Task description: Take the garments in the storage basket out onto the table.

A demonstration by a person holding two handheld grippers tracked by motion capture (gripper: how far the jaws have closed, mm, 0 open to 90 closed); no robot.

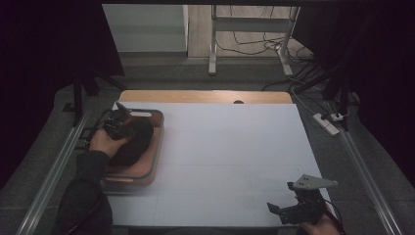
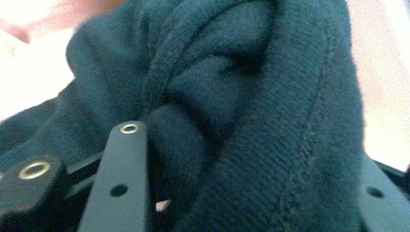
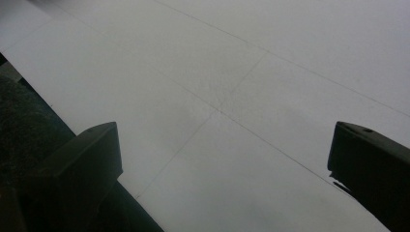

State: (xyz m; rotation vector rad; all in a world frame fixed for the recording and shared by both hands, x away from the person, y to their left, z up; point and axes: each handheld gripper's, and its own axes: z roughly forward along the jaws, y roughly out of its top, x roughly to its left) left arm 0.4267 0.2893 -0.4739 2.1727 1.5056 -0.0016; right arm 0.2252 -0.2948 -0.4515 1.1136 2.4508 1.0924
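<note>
Grasping is the step in hand: the left tool is clamped on a dark knit garment bundled in the pink bin at the desk's left edge. Next, I judge, a lift clear of the rim. Right tool rests apart, idle, near the front edge. Grey carpet, cables and a frame lie beyond.

The high view looks forward and down from above the person's side onto the whole white table. The left gripper view sits very close to dark knitted cloth. The right gripper view looks low across the same table.
</note>
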